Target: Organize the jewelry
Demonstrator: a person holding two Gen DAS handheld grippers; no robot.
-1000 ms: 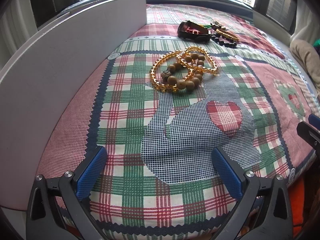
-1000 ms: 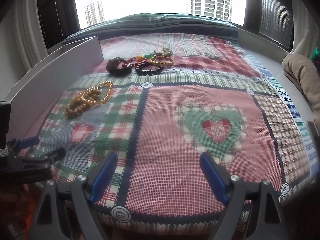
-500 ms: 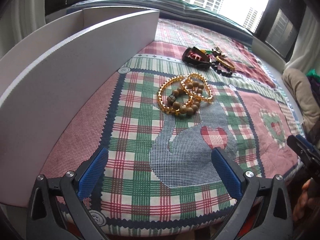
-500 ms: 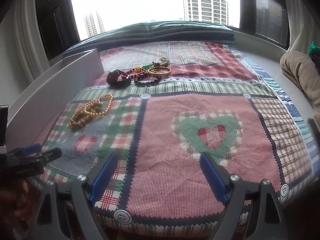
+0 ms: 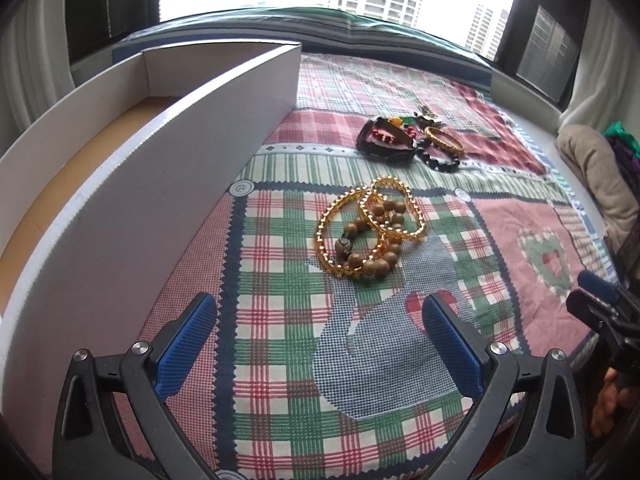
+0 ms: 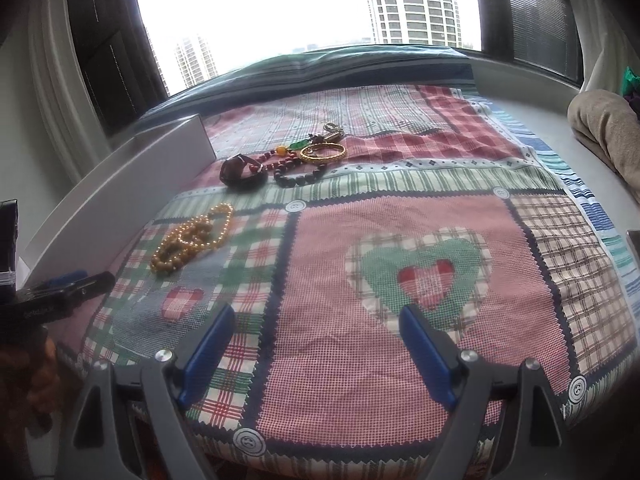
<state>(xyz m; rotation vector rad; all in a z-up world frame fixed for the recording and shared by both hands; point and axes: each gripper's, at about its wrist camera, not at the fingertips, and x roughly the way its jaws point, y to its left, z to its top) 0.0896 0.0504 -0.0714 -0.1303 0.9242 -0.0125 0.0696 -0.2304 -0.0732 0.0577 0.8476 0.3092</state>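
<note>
A heap of amber bead bracelets (image 5: 370, 227) with a brown wooden bead bracelet (image 5: 380, 266) lies on the patchwork cloth, ahead of my open, empty left gripper (image 5: 318, 342); the heap shows at the left in the right wrist view (image 6: 192, 238). Farther back lie a dark brown bangle (image 5: 384, 142), a black bead bracelet (image 5: 440, 162), a gold bangle (image 5: 444, 141) and small trinkets (image 6: 326, 132). My right gripper (image 6: 316, 344) is open and empty over the pink square near the cloth's front edge.
A long white box (image 5: 168, 168) with a brown floor stands along the left of the cloth (image 6: 400, 240). A beige cushion (image 6: 604, 128) lies at the right. A window sill and window are behind. Each gripper shows at the edge of the other's view.
Both grippers have risen and tilted back, so the views show more of the box's inside and the window. The jewelry has not moved. Both stay open.
</note>
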